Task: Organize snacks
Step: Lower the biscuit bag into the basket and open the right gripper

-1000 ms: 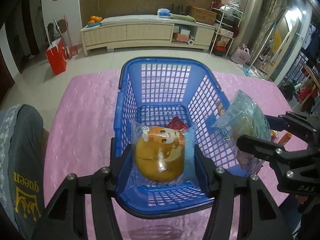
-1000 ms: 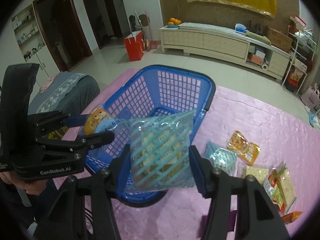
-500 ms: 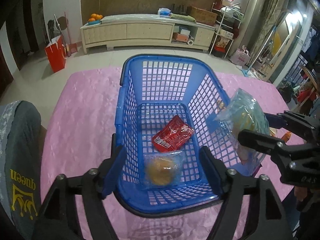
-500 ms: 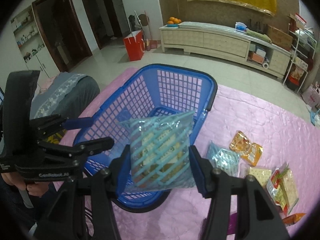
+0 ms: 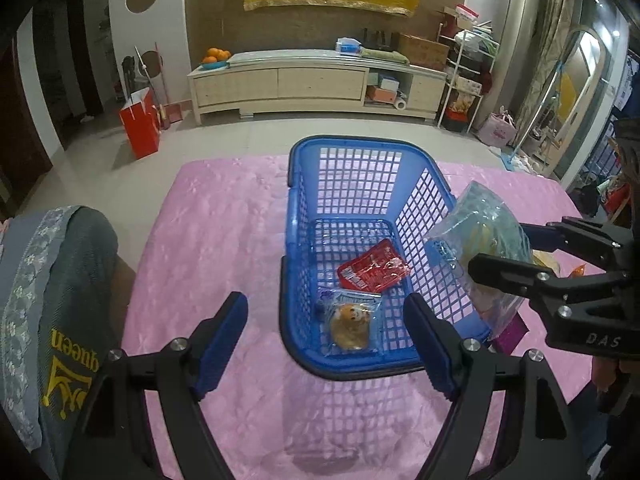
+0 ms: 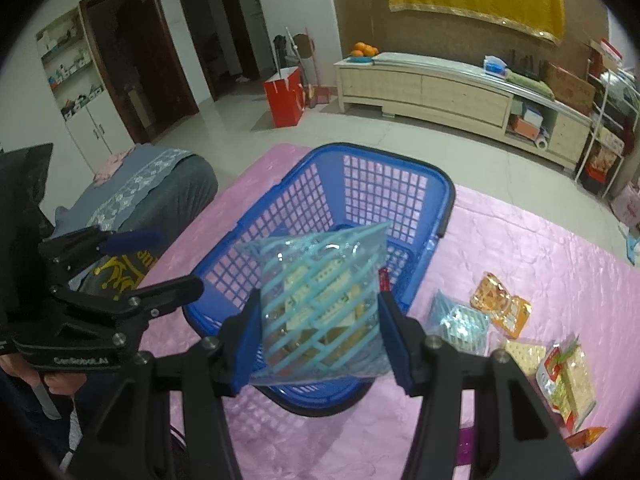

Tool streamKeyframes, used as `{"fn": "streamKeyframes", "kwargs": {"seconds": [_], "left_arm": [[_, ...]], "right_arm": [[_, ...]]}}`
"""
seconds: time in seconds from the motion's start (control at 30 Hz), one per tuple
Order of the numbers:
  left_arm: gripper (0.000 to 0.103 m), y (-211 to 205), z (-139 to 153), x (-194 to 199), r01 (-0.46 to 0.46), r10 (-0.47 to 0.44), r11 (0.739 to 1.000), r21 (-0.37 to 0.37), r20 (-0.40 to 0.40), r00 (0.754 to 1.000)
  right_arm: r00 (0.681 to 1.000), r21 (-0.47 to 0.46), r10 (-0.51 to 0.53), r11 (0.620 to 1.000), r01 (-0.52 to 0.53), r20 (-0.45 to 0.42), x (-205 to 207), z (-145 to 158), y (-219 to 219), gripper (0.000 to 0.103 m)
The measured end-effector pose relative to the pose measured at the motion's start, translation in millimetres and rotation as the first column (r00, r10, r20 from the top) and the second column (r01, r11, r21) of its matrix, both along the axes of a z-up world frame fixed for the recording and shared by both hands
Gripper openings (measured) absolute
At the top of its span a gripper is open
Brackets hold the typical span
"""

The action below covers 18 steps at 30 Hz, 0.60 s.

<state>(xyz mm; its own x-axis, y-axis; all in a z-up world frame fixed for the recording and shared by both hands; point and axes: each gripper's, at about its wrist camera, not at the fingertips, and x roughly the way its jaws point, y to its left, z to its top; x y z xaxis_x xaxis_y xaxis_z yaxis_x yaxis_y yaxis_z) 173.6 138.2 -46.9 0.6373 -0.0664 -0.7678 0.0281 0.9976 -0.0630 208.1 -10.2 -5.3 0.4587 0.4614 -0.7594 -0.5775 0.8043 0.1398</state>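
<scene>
While the left tool (image 5: 325, 342) hangs over the near end of the blue basket (image 5: 297, 240) with its jaws spread wide and nothing between them, the bun packet with a cartoon face (image 5: 352, 326) lies flat on the basket floor at that near end, clear of both pads. Those jaws have just been opening. Just beyond the bun, a red snack packet (image 5: 374, 266) lies on the basket floor, its near edge overlapping the bun's wrapper. The right tool (image 6: 318, 334) has its two blue pads pressed against the sides of a clear bag with a light-blue lattice print (image 6: 320, 304), holding it upright above the basket's near right rim; pale crackers show through the plastic. Seen from the left wrist, that bag hangs just outside the basket's right wall, above the pink cloth of the table (image 5: 224, 216). On the table to the right of the basket lie more snacks: a small lattice-printed packet (image 6: 460, 320) nearest the basket, an orange packet (image 6: 500, 306) just beyond it, a pale cracker packet (image 6: 524, 354) beside those, a clear packet with red and green edging (image 6: 568, 380) farther right, and the tip of an orange wrapper (image 6: 586, 436) at the frame's lower right edge. A hand (image 6: 60, 384) grips the left tool's handle.
</scene>
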Motion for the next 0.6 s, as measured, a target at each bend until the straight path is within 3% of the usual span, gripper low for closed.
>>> {"fn": "streamKeyframes", "kwargs": {"seconds": [0.43,0.6], "left_arm": [[0.078,9.8,-13.6,11.0,-0.012,0.012,0.999,-0.037,-0.007,1.0],[0.078,10.8,-17.9,11.3,-0.022,0.022,0.999,-0.042,-0.008,1.0]], "right_arm": [[1.0,-0.099,-0.005,0.995,0.004,-0.011,15.9,-20.9,19.9,0.06],[1.0,-0.145,-0.005,0.989,0.008,0.026,11.3,-23.9,27.7,0.061]]}}
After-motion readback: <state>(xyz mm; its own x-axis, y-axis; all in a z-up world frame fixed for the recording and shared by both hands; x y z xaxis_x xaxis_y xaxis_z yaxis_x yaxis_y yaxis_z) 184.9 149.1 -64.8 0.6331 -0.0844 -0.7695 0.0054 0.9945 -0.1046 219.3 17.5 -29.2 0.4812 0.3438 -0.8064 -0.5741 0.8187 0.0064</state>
